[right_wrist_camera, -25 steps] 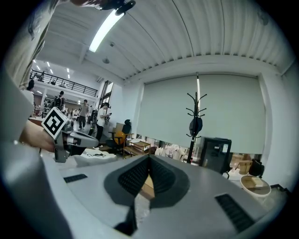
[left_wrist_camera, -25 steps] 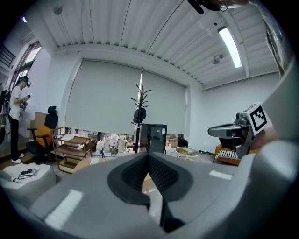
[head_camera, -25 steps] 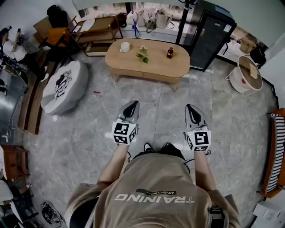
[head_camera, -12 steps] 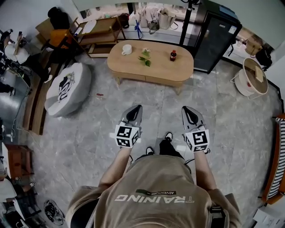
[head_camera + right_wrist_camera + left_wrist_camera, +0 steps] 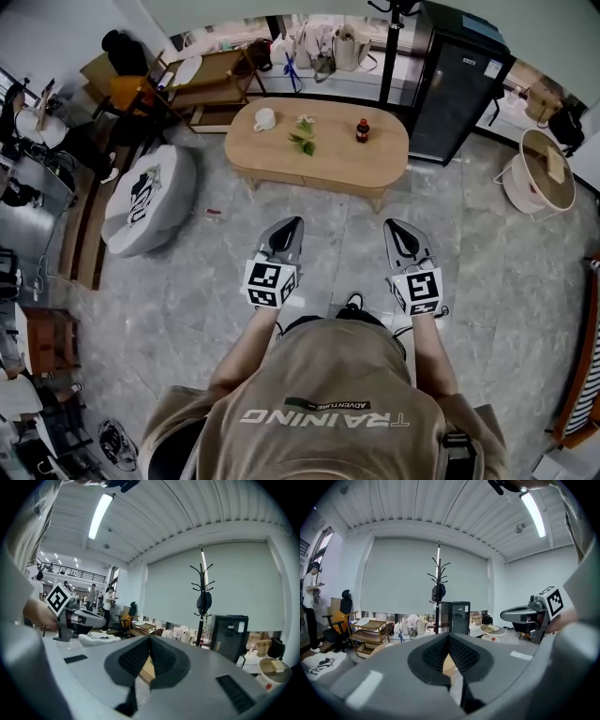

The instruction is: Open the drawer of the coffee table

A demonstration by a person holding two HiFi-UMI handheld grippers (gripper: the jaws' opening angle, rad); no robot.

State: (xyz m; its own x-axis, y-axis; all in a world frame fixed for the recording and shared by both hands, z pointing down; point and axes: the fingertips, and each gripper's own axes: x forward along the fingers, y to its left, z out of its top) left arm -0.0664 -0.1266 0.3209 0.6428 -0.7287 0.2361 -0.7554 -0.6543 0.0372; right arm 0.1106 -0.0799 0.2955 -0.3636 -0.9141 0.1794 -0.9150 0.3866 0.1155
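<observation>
While the person stood on the grey floor tiles (image 5: pixel 216 281), the left gripper (image 5: pixel 291 225) and the right gripper (image 5: pixel 395 226) were held side by side in front of the body. Each had its jaws pressed together with nothing between them, and each gripper view confirmed this.

The coffee table (image 5: pixel 323 155) was well apart from both tools, further ahead across the floor. Its drawer should sit in the near side band under the top, but no handle could be made out from here. On the top stood a white mug (image 5: pixel 264 119), a leafy sprig (image 5: pixel 302 137) and a small dark bottle (image 5: pixel 362 130).

I judged that the main risk lay in the pull. With closed jaws nothing can be gripped, so they must first spread. A pull that is sudden or off-centre could jam the drawer or shake the table, and the upright bottle would tip first.

For moving there was good room: the floor between the person and the long near edge of the table was open. A round pouf (image 5: pixel 150 197) lay near the table's left end, and a black cabinet (image 5: pixel 455 80) stood just behind its right end.
</observation>
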